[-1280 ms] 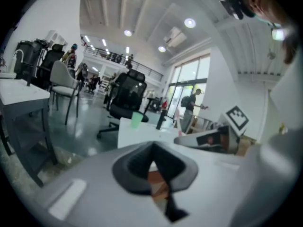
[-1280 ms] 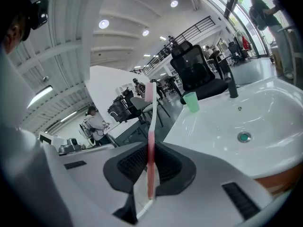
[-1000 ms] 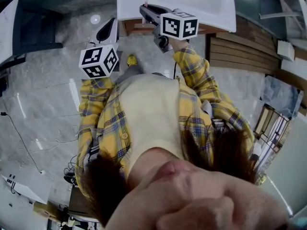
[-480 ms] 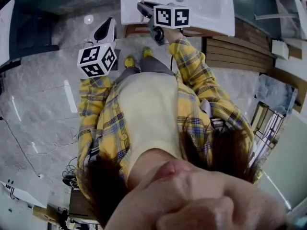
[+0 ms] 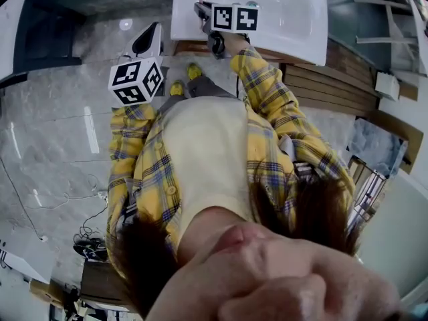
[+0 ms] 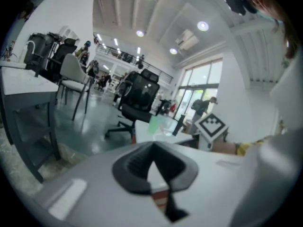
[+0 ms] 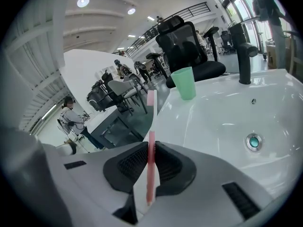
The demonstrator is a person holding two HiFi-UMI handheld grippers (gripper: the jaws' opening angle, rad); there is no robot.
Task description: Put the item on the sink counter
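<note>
A thin pink stick-shaped plastic item point(image 7: 151, 169), paler at its upper end, is clamped upright between the closed jaws of the right gripper point(image 7: 150, 148). It is thus held in the air and not laid on the counter. Directly beneath and ahead of this gripper the glossy white ceramic sink point(image 7: 222, 117) is seen, with its round teal-centred drain point(image 7: 253, 142) ahead to the right. Farther ahead, a translucent green plastic cup point(image 7: 183, 82) stands on the counter at the basin's far rim, and a black metal faucet point(image 7: 245, 56) is mounted to the right of it. The left gripper point(image 6: 152, 148) is held short of the sink and well apart from the right gripper, its jaws pressed together with nothing between them. A black office chair point(image 6: 139, 96) is seen far beyond it.
</note>
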